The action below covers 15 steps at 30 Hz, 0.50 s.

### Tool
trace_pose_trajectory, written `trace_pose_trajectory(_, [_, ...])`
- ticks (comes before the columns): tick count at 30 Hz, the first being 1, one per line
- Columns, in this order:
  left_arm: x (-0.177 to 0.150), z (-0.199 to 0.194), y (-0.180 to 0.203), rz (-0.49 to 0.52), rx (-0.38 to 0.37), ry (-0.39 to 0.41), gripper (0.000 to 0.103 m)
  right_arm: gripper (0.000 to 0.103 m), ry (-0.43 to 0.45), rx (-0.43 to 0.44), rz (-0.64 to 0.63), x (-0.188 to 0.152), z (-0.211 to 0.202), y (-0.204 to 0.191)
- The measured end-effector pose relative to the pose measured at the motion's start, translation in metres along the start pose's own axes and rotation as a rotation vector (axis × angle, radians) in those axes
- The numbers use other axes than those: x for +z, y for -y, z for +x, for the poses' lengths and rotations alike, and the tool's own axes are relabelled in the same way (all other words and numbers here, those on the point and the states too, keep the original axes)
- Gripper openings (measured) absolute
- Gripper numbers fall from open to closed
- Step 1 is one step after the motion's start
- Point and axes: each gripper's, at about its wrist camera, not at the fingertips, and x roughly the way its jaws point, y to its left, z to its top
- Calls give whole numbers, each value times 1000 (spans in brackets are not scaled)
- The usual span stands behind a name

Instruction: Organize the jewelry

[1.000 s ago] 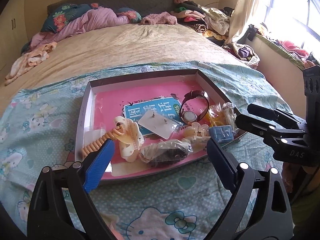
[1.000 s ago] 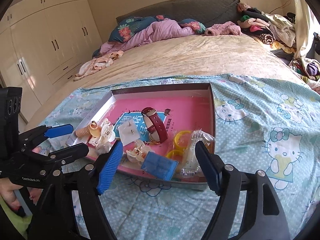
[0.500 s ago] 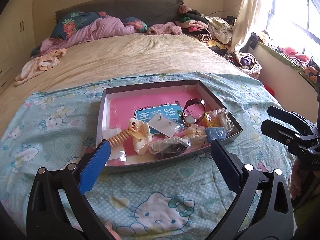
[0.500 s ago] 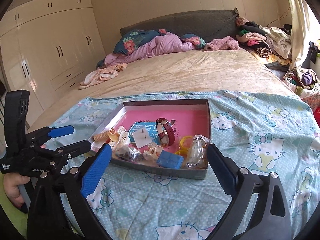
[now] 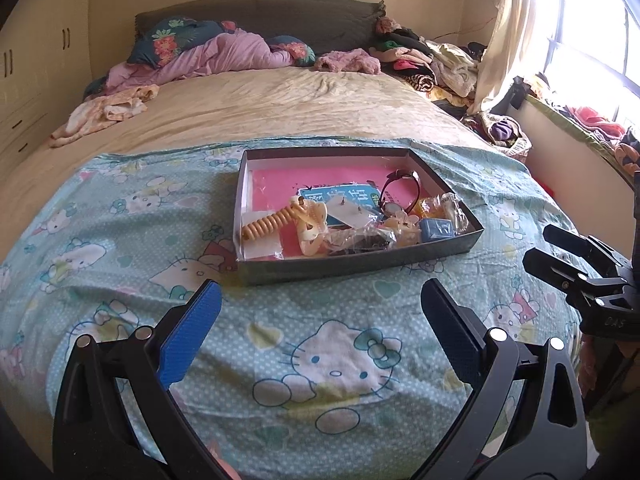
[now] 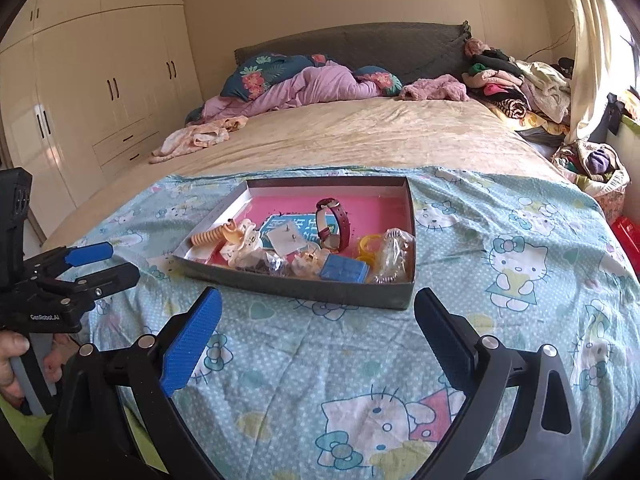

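A shallow grey box (image 5: 360, 266) with a pink bottom lies on the Hello Kitty sheet; the right wrist view shows its front wall (image 6: 296, 286). Inside are a red-strapped watch (image 5: 400, 196) (image 6: 332, 224), a small blue box (image 5: 436, 232) (image 6: 344, 270), an orange spiral hair tie (image 5: 266, 228) (image 6: 206, 236), a cream hair claw (image 5: 312, 220), an earring card (image 6: 288, 240), yellow rings (image 6: 368, 244) and clear bags. My left gripper (image 5: 320, 292) (image 6: 108, 266) stands open and empty, short of the box's near wall. My right gripper (image 6: 318, 298) (image 5: 542, 246) is likewise open, empty and short of the box.
The blue Hello Kitty sheet (image 5: 332, 352) covers the near half of a beige bed (image 6: 360, 136). Pillows and a purple quilt (image 6: 320, 84) lie at the headboard, with piled clothes (image 6: 512, 84) at the far right. Wardrobes (image 6: 100, 92) line the left wall. A hand (image 6: 12, 360) grips the left tool.
Both grippers have drawn back from over the box toward the bed's near edge, so the box now lies farther ahead. The right jaws have spread wider; the left widened slightly.
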Motion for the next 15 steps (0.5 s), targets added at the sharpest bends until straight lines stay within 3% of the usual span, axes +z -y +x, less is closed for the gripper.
trace_pose_trajectory(15, [-26,-11,3,-34,-3,-7,93,96,-59,40,2,-26,-1,-19])
